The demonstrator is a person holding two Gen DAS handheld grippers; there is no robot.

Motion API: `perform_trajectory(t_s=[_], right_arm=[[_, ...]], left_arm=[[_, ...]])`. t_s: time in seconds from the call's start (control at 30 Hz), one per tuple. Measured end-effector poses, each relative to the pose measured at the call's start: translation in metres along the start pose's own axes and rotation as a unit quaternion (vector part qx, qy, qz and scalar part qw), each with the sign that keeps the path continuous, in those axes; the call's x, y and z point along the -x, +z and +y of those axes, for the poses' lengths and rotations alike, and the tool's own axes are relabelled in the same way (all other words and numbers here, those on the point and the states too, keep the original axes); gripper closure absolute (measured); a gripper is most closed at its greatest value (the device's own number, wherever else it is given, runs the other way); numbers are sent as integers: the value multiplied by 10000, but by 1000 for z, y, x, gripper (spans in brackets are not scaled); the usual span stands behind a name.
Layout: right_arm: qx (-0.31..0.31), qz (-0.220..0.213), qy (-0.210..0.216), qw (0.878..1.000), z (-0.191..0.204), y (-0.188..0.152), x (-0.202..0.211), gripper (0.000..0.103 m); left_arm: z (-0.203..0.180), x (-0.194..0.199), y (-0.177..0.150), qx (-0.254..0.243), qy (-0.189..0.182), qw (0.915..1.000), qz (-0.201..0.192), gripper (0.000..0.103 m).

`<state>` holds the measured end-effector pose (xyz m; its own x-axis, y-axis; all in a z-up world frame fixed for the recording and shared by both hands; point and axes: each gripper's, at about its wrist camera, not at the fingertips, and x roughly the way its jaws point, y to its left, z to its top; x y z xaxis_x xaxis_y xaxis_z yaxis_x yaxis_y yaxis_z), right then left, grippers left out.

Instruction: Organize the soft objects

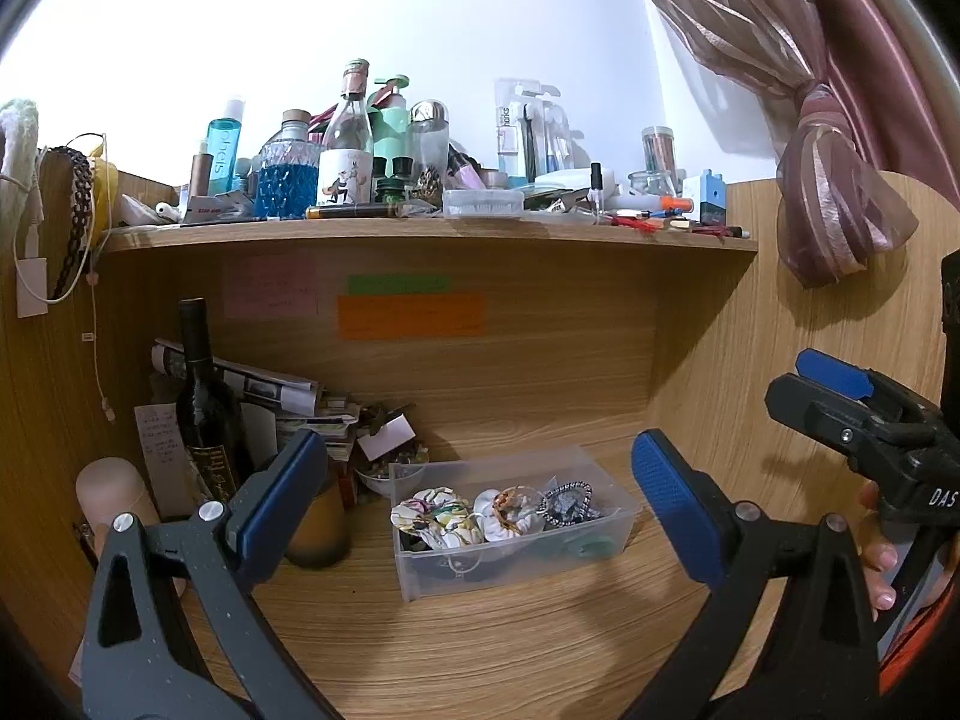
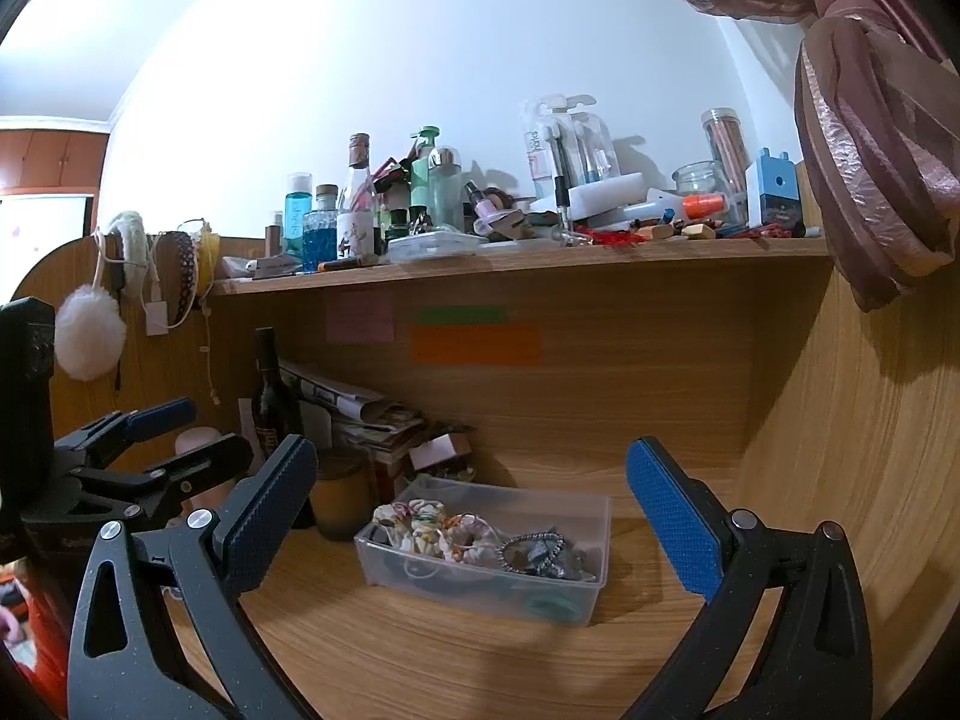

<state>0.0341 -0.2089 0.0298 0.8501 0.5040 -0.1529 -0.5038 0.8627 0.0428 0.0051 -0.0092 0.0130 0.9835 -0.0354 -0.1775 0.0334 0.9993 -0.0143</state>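
on the wooden desk (image 1: 510, 648), under a crowded shelf (image 1: 420, 234), sits a clear plastic box (image 1: 618, 519), rectangular with thin, slightly cloudy walls and no lid on it. its long axis runs roughly left to right across the desk, angled a little so that in the right wrist view the left end lies nearer the back panel. inside lie the soft things: a crinkled white scrunchie with coloured print (image 1: 435, 519), a second pale scrunchie (image 1: 510, 510) wound with thin elastic bands, a dark patterned scrunchie (image 1: 567, 501) towards the right end, and something teal near the bottom (too blurred to name). they lie touching one another in a loose row along the box's length. the left gripper (image 1: 474, 504) stands wide apart, its blue, finely textured pads (image 1: 675, 516) framing the box from above with nothing between them. the right gripper (image 2: 471, 516) is likewise spread wide and holds nothing, its dotted blue pads (image 2: 675, 525) on either side of the box in its own view. just left of the box stand an amber frosted jar (image 1: 318, 531) and a dark glass wine bottle (image 1: 201, 402), upright, with rolled papers (image 1: 258, 384) behind. orange (image 1: 411, 316), green and pink sticky notes are stuck flat to the wood-grain back panel. a mauve, striped curtain (image 1: 834, 192) hangs knotted at the right.
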Motion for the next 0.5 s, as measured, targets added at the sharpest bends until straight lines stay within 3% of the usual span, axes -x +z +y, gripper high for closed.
perform_trajectory(t_s=[0.5], right_arm=[[4, 6, 18, 10000, 1, 0, -1, 0]], left_arm=[[3, -3, -2, 53, -32, 10000, 32, 0]])
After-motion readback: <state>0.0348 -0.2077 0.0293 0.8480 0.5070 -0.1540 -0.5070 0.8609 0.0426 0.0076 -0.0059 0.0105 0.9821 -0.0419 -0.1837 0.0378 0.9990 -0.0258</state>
